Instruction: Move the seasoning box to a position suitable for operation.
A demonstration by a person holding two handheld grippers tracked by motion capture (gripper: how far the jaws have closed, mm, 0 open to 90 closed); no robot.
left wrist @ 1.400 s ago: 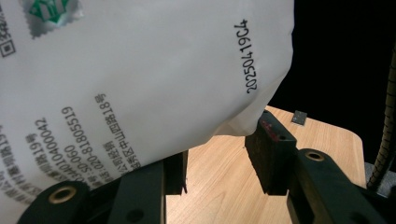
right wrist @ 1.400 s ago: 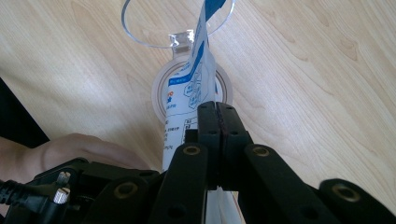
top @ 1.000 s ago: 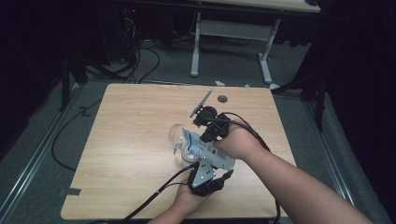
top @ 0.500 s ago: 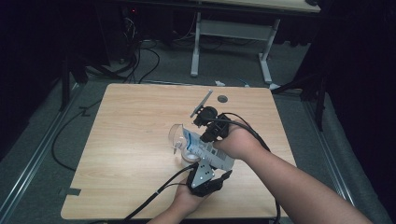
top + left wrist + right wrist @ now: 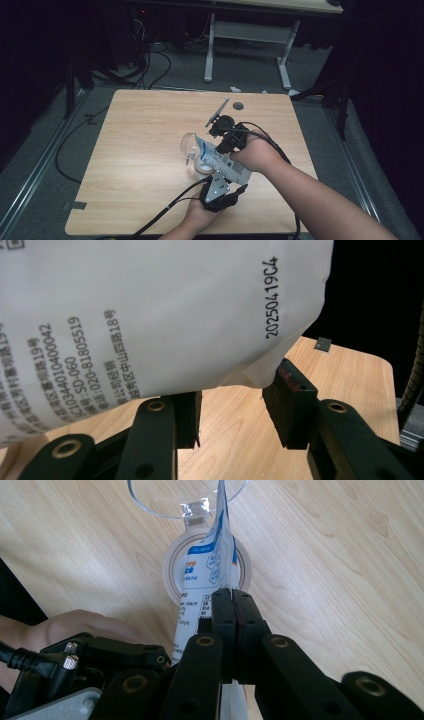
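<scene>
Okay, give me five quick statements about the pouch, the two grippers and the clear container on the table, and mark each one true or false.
1. The right gripper is shut on the white pouch. True.
2. The left gripper is clamped tight on the pouch. False: in the left gripper view its pads stand apart, with the pouch's lower edge just above them.
3. A clear container with an open hinged lid sits on the wooden table. True.
4. The pouch lies flat on the table, untouched. False: it is held up over the container.
5. The tabletop is glossy white. False: it is light wood grain.
</scene>
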